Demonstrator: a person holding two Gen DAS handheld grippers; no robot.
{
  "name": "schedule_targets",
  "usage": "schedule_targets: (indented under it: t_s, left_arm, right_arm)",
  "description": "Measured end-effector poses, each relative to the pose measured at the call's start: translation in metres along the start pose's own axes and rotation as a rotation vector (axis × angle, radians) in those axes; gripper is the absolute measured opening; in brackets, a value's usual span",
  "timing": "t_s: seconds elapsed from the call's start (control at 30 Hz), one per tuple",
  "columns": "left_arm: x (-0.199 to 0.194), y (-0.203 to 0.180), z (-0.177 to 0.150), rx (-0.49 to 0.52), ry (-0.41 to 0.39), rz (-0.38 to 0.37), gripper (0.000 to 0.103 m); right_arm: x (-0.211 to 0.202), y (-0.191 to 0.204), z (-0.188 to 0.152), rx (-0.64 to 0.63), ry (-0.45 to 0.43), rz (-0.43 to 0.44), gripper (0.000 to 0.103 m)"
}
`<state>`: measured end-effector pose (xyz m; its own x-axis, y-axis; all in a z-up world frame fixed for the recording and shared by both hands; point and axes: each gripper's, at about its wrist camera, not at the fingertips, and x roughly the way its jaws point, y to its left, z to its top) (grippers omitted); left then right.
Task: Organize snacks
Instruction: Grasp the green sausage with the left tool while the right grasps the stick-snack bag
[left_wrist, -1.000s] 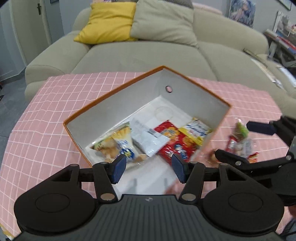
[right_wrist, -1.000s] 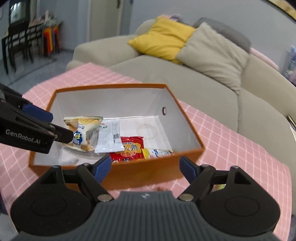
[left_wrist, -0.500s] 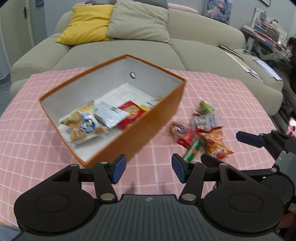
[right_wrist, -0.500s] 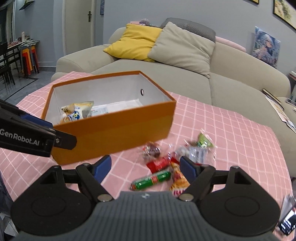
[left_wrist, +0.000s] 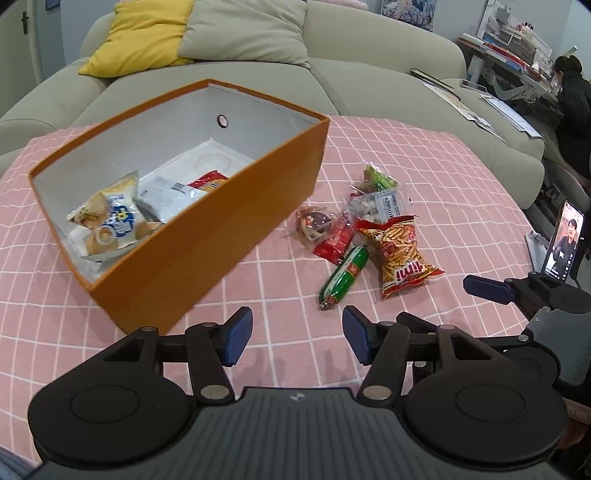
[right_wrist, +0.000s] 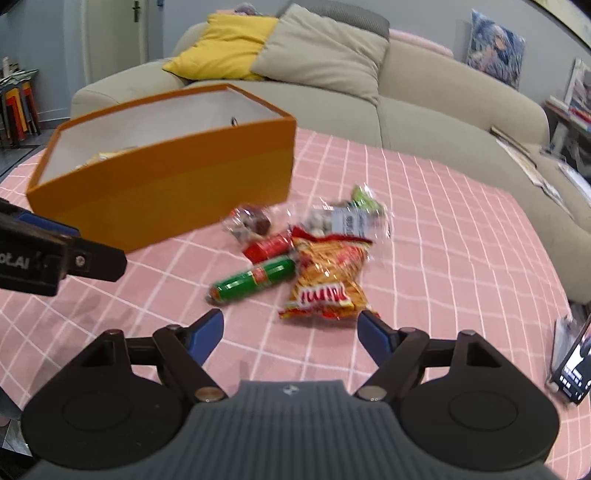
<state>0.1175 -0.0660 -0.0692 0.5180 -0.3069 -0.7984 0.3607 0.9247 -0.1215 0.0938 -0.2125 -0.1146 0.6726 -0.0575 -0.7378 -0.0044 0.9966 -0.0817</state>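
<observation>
Orange cardboard box (left_wrist: 207, 236) sits on our pink checked table (left_wrist: 443, 177), already holding a few snack packets (left_wrist: 110, 218). Just beside it lies a loose pile — a green sausage stick (right_wrist: 255, 280), a striped crisp bag (right_wrist: 325, 277), a red packet (left_wrist: 338, 236) and some clear-wrapped sweets (left_wrist: 376, 206). Our left hand-held gripper (left_wrist: 297, 334) hovers with fingers apart, nothing between them; our right hand-held gripper (right_wrist: 290, 330) is equally spread and empty — near the crisp bag.

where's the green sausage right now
The green sausage lies on the pink tablecloth, right of the orange box in both wrist views, touching the orange chip bag at the near edge of the loose snack pile.
</observation>
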Motion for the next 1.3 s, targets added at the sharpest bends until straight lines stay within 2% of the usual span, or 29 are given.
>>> schedule_targets:
  t_s: [0.13,0.27,0.47,0.57,0.63,0.97,1.23,1.3]
  left_arm:
    - [0.014,-0.005,0.006,0.021,0.013,-0.04,0.066]
    - [0.031,-0.014,0.016,0.05,0.03,-0.062,0.059]
    - [0.059,-0.02,0.03,0.068,0.067,-0.105,0.055]
    - [0.073,-0.022,0.036,0.082,0.095,-0.107,0.05]
    - [0.081,-0.023,0.04,0.098,0.115,-0.114,0.05]
    - [0.118,-0.035,0.048,0.167,0.211,-0.133,0.041]
    - [0.137,-0.037,0.052,0.155,0.26,-0.099,0.034]
    - [0.139,-0.039,0.051,0.147,0.269,-0.098,0.033]
  right_arm:
    - [0.014,-0.009,0.0,0.0,0.025,-0.02,0.075]
    - [0.028,-0.02,0.009,0.002,0.036,-0.03,0.069]
    - [0.049,-0.029,0.023,-0.014,0.049,0.0,0.067]
    - [0.064,-0.031,0.026,-0.018,0.072,0.014,0.062]
    - [0.073,-0.032,0.027,-0.02,0.088,0.023,0.059]
    - [0.089,-0.041,0.03,-0.032,0.102,0.057,0.06]
    - [0.096,-0.04,0.028,-0.045,0.12,0.051,0.06]
    - [0.096,-0.037,0.027,-0.056,0.125,0.052,0.057]
